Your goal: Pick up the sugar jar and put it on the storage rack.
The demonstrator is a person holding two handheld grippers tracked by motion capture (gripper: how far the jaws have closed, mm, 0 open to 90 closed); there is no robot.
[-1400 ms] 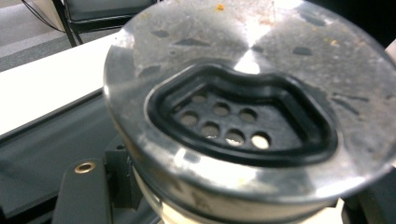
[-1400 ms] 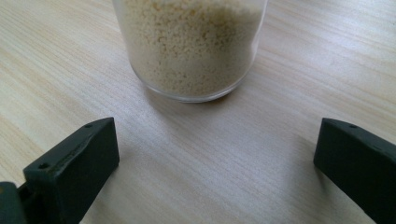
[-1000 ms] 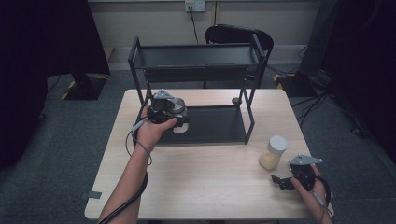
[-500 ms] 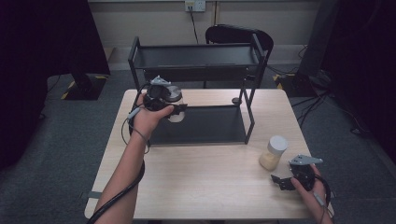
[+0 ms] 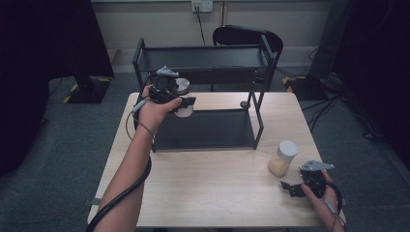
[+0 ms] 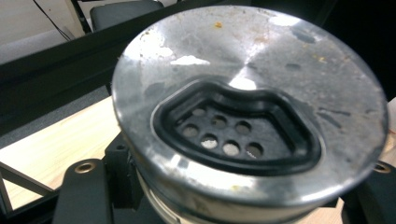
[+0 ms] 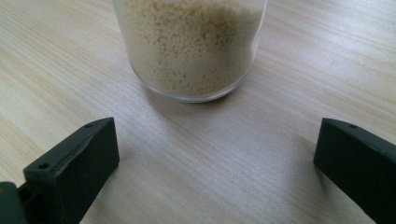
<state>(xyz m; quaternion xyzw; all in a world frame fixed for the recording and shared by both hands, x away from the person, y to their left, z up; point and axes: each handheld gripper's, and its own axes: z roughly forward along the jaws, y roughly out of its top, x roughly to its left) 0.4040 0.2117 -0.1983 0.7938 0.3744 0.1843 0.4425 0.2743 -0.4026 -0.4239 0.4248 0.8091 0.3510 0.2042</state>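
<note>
Brushed metal, scuffed and spotted, forms the lid of a shaker jar [image 6: 250,112] that is clamped between the jaws of the left gripper [image 5: 180,100]; a black rubber-rimmed insert with round sifter holes is set into that lid. In the high view the jar is held raised at the left front corner of a black two-tier metal rack [image 5: 208,53], between its upper and lower shelves. The rack is stood on the far half of a pale wooden table [image 5: 212,193], with a black chair [image 5: 246,35] behind it. The left forearm is stretched forward from the bottom edge, the hand wrapped over the gripper. Near the table's right front, the right gripper [image 5: 293,188] is rested low with its jaws spread wide, just short of a glass jar of pale yellow grains [image 7: 191,46] with a white cap. The shaker jar's body is largely hidden beneath its lid and the jaws.
</note>
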